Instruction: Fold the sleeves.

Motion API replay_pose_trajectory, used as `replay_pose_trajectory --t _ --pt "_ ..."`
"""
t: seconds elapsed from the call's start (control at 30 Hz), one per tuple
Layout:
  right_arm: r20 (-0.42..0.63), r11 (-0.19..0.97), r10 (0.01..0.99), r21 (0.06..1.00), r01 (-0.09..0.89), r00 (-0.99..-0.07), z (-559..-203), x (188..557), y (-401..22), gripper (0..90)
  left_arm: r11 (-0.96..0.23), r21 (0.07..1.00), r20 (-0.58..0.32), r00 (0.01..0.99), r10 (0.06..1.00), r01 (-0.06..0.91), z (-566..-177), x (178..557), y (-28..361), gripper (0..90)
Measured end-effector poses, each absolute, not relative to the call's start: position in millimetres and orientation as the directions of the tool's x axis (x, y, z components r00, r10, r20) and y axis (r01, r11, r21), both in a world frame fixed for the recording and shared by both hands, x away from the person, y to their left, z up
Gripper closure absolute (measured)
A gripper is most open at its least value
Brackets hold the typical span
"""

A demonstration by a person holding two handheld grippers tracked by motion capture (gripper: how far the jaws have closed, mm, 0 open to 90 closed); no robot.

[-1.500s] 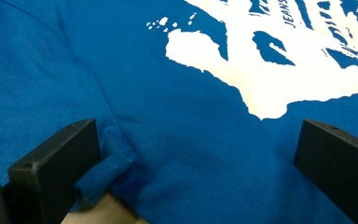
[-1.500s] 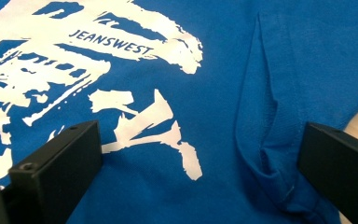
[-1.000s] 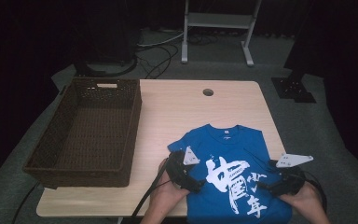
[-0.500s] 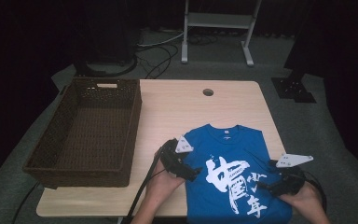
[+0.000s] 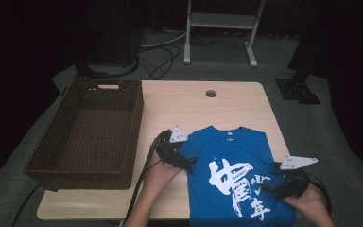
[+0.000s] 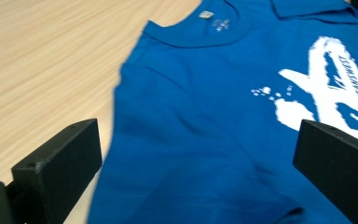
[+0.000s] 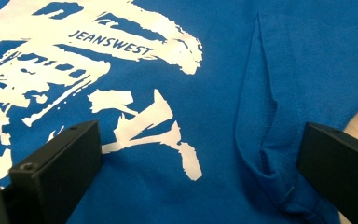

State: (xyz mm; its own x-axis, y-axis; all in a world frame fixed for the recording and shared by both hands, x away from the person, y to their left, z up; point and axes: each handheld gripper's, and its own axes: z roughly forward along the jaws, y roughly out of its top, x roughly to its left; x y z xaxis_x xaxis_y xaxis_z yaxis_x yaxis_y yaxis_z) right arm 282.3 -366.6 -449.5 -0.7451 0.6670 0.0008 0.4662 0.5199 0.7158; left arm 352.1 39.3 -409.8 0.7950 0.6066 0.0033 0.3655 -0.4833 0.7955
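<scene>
T-shirt (image 5: 236,175) lying flat; your left gripper (image 5: 189,163) is shifting toward its shoulder, both grippers wide open, holding nothing; right gripper (image 5: 270,190) staying over the folded sleeve.

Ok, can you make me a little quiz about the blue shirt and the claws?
1. True or false: the shirt lies in the basket.
2. Which claw hovers over the folded sleeve? A) left claw B) right claw
3. Fill in: both claws are ____ (open or shut).

Key: 1 false, it lies on the table. 2 B, the sleeve fold shows in the right gripper view. 3 open, with the jaws wide apart.
</scene>
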Motion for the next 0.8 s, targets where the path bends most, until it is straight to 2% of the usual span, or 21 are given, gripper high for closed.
replay_pose_trajectory --t 0.1,0.17,0.47,0.7,0.8 --pt "0.001 0.52 0.667 0.716 0.466 -0.745 -449.5 282.3 -366.6 0.0 -0.471 0.8 -0.003 0.786 0.618 0.372 -409.5 357.0 44.2 0.3" --pt "0.001 0.52 0.667 0.716 0.466 -0.745 -449.6 282.3 -366.6 0.0 -0.462 0.806 -0.01 0.789 0.615 0.371 -409.4 359.1 47.3 4.7" --pt "0.001 0.52 0.667 0.716 0.466 -0.745 -449.5 282.3 -366.6 0.0 -0.443 0.811 -0.017 0.771 0.637 0.383 -412.9 368.1 56.7 6.5" --pt "0.001 0.521 0.666 0.715 0.466 -0.746 -449.5 282.4 -366.7 0.0 -0.436 0.812 -0.015 0.761 0.649 0.388 -416.1 372.7 62.2 14.4" --pt "0.001 0.521 0.666 0.715 0.466 -0.746 -449.5 282.5 -366.7 0.0 -0.435 0.811 -0.019 0.761 0.649 0.392 -417.9 374.4 63.9 21.0"
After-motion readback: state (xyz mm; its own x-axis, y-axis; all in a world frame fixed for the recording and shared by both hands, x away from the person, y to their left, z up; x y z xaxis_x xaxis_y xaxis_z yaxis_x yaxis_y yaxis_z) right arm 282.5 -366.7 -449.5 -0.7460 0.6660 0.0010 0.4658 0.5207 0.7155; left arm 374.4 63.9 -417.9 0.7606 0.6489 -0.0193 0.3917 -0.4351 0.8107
